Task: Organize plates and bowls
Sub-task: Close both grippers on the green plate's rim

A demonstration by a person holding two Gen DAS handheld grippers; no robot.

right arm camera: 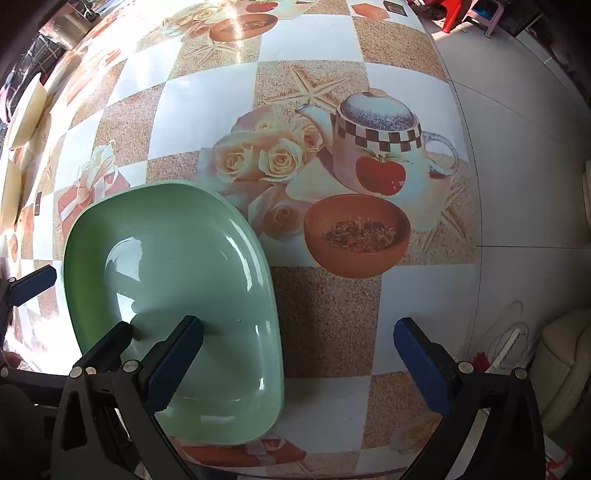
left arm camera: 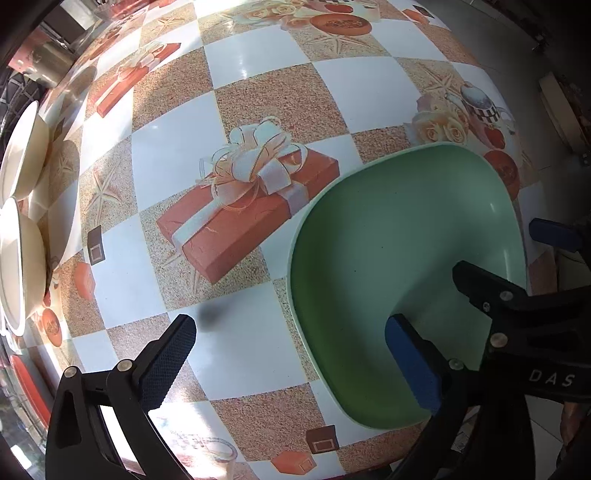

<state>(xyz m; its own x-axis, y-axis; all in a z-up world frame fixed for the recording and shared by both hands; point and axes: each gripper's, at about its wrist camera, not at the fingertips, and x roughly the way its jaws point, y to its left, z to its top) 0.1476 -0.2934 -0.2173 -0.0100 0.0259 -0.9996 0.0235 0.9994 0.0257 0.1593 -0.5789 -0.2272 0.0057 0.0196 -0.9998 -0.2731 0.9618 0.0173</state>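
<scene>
A pale green, rounded-square plate [left arm camera: 402, 251] [right arm camera: 173, 280] lies flat on the patterned tablecloth near the table's front edge. My left gripper [left arm camera: 291, 360] is open and straddles the plate's left rim, one pad over the dish and the other over the cloth. My right gripper [right arm camera: 299, 363] is open too and straddles the opposite rim, its left pad above the dish. No pad presses on the plate. Each view shows the other gripper's blue pad [left arm camera: 550, 232] [right arm camera: 33, 282] at its side edge. Two cream bowls [left arm camera: 22, 147] [left arm camera: 14, 258] sit at the far left.
The tablecloth [right arm camera: 325, 314] shows printed gift boxes, roses and a teapot, all flat. The table's edge curves along the right, with tiled floor [right arm camera: 517, 184] beyond it. White cables [right arm camera: 509, 343] lie on the floor, and red stools [right arm camera: 450, 11] stand far off.
</scene>
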